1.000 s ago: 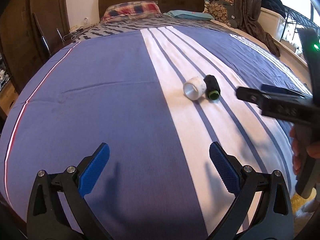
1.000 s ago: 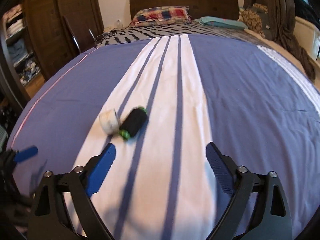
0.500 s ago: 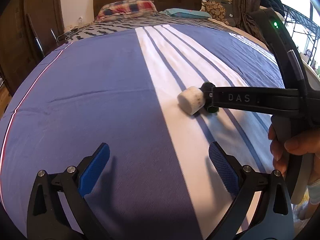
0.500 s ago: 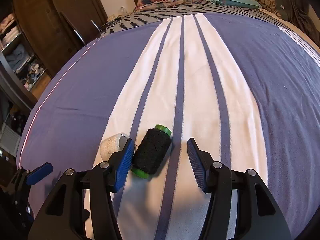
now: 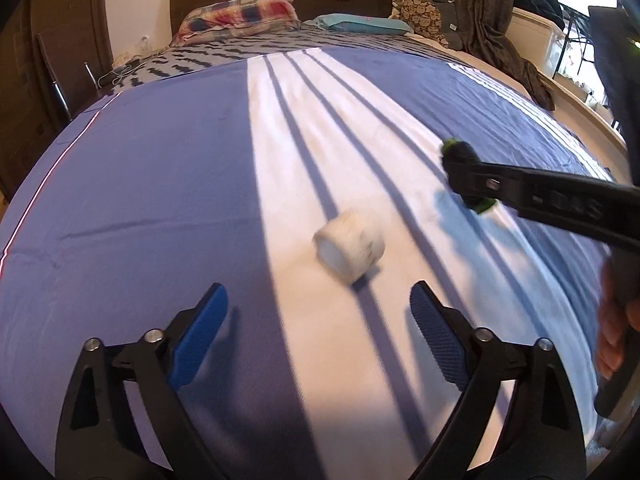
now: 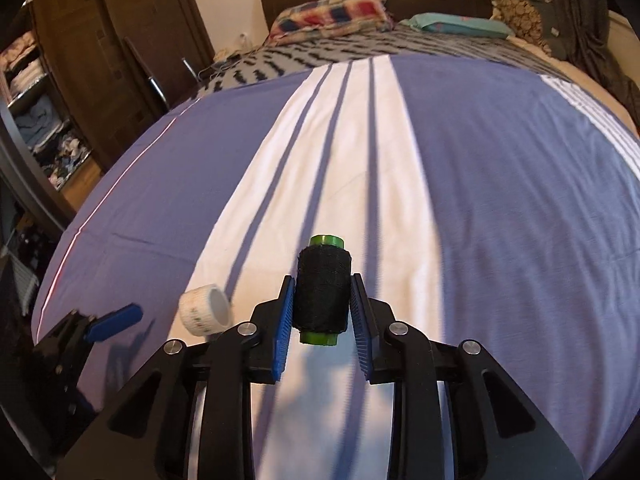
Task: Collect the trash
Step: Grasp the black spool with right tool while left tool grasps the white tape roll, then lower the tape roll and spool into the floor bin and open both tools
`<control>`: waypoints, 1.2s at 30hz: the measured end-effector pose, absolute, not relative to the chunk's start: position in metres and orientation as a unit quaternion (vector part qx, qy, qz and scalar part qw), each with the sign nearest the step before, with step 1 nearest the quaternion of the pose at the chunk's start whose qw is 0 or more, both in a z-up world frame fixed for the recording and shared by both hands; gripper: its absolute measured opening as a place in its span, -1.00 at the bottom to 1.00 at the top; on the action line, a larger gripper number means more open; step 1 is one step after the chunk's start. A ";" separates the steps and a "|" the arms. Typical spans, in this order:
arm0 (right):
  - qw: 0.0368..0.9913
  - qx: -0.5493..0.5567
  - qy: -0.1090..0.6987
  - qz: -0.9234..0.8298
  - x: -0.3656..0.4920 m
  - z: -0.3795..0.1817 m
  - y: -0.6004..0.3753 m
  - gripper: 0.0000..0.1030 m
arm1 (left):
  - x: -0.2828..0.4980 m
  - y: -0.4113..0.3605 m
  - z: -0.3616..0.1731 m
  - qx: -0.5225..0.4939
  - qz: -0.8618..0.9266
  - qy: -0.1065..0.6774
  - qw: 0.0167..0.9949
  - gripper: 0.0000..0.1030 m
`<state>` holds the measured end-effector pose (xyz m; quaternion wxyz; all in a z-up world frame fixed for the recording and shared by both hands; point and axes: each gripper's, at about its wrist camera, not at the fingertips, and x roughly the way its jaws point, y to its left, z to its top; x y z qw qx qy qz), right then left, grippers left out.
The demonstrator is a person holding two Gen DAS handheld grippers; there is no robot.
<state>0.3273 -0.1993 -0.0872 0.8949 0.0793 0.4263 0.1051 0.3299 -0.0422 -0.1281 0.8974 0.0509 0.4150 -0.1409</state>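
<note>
1. The right gripper (image 6: 323,309) has just been closing its jaws, and they now sit narrow on the black thread spool (image 6: 323,294); both blue pads press its wound sides, and its long axis runs straight out along the fingers toward 12 o'clock, with green ends showing at both tips.
2. From the left wrist view that spool (image 5: 460,154) appears lifted off the bed (image 5: 160,200), out at about 2 o'clock.
3. The left gripper (image 5: 318,330) has its jaws wide, though they have just been narrowing slightly, with nothing between them.
4. The white tape roll (image 5: 349,246) lies on its side on the bed's white stripe, just ahead of the left jaws at roughly 12 o'clock, its open end facing 7 o'clock.
5. The left hand is judged nearer the roll, so a short forward reach should bracket it.
</note>
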 end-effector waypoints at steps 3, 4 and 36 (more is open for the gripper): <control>0.899 0.072 0.420 0.100 0.322 -0.084 -0.213 -0.45 | 0.342 -0.050 -0.131 0.045 -0.141 0.419 0.896 0.37; 0.900 0.072 0.419 0.100 0.321 -0.083 -0.215 -0.45 | 0.347 -0.052 -0.132 0.043 -0.140 0.422 0.894 0.28; 0.935 0.031 0.337 0.104 0.120 -0.021 -0.238 -0.45 | 0.168 -0.055 -0.059 0.050 -0.195 0.358 0.912 -0.32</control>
